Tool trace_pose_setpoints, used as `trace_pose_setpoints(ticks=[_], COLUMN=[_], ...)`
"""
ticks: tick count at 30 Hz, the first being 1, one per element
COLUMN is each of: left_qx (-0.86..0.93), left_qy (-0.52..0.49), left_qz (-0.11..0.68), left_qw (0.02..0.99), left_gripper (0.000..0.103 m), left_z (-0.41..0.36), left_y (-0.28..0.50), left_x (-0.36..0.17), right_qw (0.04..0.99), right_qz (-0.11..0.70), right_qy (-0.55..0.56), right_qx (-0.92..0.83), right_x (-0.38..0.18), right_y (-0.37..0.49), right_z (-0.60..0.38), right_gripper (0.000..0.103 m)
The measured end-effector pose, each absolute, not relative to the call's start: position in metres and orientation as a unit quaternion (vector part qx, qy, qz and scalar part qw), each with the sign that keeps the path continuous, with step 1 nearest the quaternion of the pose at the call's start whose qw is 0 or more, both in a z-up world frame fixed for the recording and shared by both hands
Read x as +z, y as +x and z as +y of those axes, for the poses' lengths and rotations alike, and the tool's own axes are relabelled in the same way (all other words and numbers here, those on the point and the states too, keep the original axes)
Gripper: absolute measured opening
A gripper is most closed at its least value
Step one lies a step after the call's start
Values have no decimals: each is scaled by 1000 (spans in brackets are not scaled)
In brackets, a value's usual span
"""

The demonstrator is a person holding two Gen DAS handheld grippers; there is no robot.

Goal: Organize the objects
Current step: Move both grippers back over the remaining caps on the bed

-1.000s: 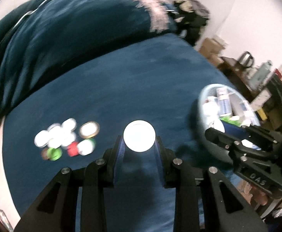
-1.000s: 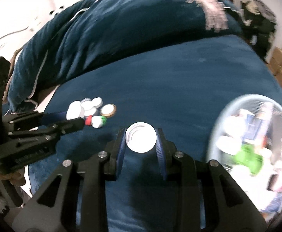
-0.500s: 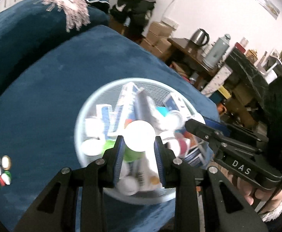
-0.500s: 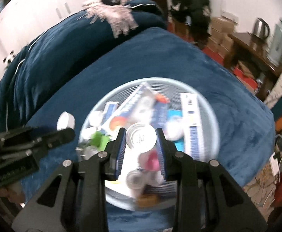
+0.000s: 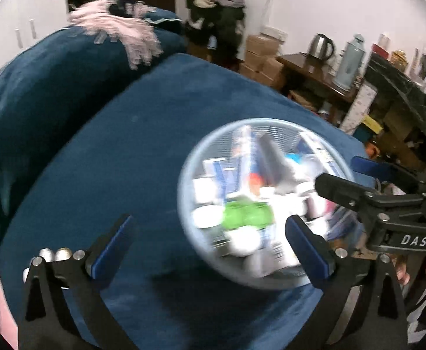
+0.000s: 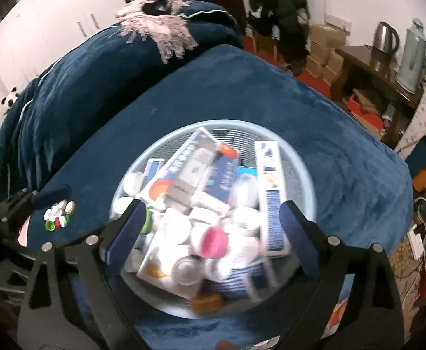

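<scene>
I had both grippers over the round pale-blue mesh basket [image 6: 297,160] on the blue plush bed [image 6: 242,87]. The left gripper [image 5: 213,245] and the right gripper [image 6: 213,230] had just been opening: each had gripped 1 white cap a second before, and now both sets of jaws stood wide with nothing between them. I judged both caps dropped into the basket, among glossy cardboard boxes, smooth white tubs and a pink lid [image 6: 214,243]. The remaining cluster of small round caps [image 6: 58,214] lay at the left of the right wrist frame, apart from the basket, to be fetched next.
</scene>
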State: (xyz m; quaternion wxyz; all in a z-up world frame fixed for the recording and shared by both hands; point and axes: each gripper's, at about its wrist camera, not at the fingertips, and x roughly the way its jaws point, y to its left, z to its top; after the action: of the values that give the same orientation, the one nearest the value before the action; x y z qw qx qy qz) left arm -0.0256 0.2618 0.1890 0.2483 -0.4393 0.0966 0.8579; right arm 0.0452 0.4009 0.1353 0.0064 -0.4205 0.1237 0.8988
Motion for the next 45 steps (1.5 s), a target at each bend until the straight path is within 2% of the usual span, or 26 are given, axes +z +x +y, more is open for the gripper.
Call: trace_pose_setpoints(ticks=[5,12,20,27,35,37,42,45], left_qx=[872,877,865,839,826,826,827,827], left_qy=[-448,-476,-499,-541,-556,-555,-551,-551], left_qz=[79,-7,-50,-35,-58,-67,-83,-85], left_qw=[182,62,-22,-49,-71,-76,-79,-75], left_gripper=[102,102,102,102,98,98,98,98], left_z=[189,57,-44,-81,-106,-112,-118,-117], left_y=[-40,-49,-48,-45,-50,-49,-49,-50], left_x=[184,148,106,65,39,39,39,38], right_qw=[-39,-111,-186,-228,-254,-266,-303,-319], right_qz=[98,33,-11,-1,-48,-62,-148,-192], right_qy=[-417,-412,-462,-512,-505,-498,-480,-472], right_qx=[903,904,867,828,823,823,810,799], right_x=[141,143,101,51,29,29,24,18], right_y=[32,13,-11,-27,-43,-47,-53,-54], right_z=[351,257,163,107,62,52,16,1], right_gripper=[98,103,103,102,101,99,85,82])
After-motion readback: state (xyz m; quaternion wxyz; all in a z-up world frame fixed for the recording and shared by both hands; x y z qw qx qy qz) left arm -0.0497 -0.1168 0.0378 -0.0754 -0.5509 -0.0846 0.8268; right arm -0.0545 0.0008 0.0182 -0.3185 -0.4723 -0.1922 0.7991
